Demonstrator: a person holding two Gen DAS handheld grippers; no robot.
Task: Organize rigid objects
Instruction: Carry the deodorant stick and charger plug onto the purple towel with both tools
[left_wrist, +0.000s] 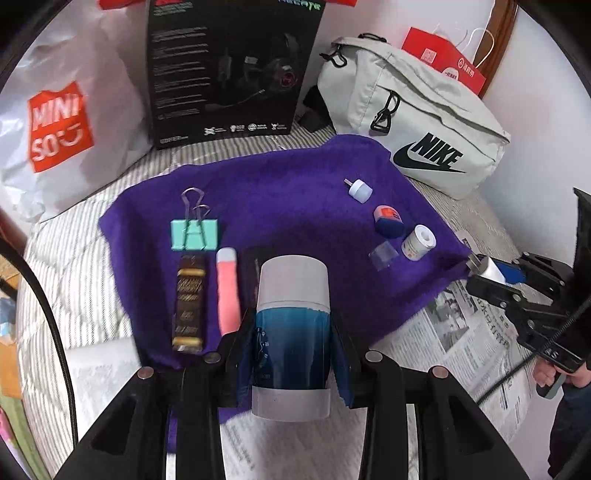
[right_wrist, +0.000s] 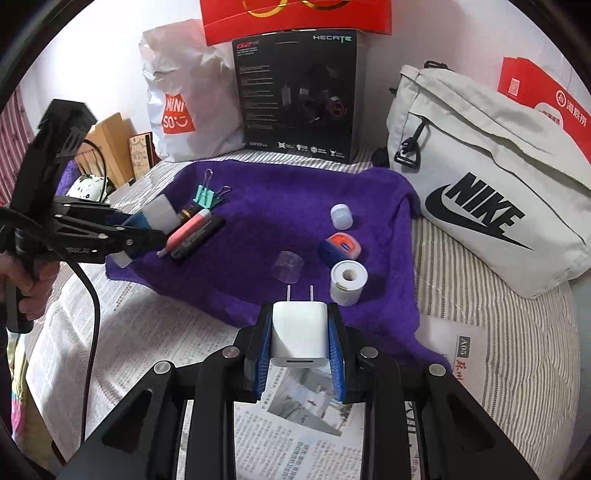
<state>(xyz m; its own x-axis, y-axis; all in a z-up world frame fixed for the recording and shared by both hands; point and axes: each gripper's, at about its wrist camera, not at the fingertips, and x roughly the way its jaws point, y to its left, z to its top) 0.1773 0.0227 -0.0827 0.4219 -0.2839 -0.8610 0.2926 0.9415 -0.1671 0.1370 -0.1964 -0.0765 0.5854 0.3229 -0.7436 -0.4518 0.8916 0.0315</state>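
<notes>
My left gripper (left_wrist: 291, 325) is shut on a blue bottle with a white cap (left_wrist: 291, 288), held above the near edge of a purple towel (left_wrist: 288, 192). On the towel's left lie a teal binder clip (left_wrist: 194, 234), a brown and gold bar (left_wrist: 188, 306), a pink tube (left_wrist: 229, 291) and a dark flat stick (right_wrist: 201, 236). On its right lie a small white plug cap (left_wrist: 360, 190), an orange and blue case (left_wrist: 388, 219), a white tape roll (left_wrist: 419, 242) and a clear cap (left_wrist: 384, 254). My right gripper (right_wrist: 299, 314) is shut on a white charger (right_wrist: 299, 332), prongs forward, above the newspaper.
A white Miniso bag (left_wrist: 62, 125), a black headset box (left_wrist: 229, 70) and a grey Nike bag (left_wrist: 413, 122) stand behind the towel. Red paper bags (right_wrist: 543, 99) lean at the back. Newspaper (right_wrist: 155, 332) covers the striped bedding in front. A hand (right_wrist: 22, 284) holds the left gripper's handle.
</notes>
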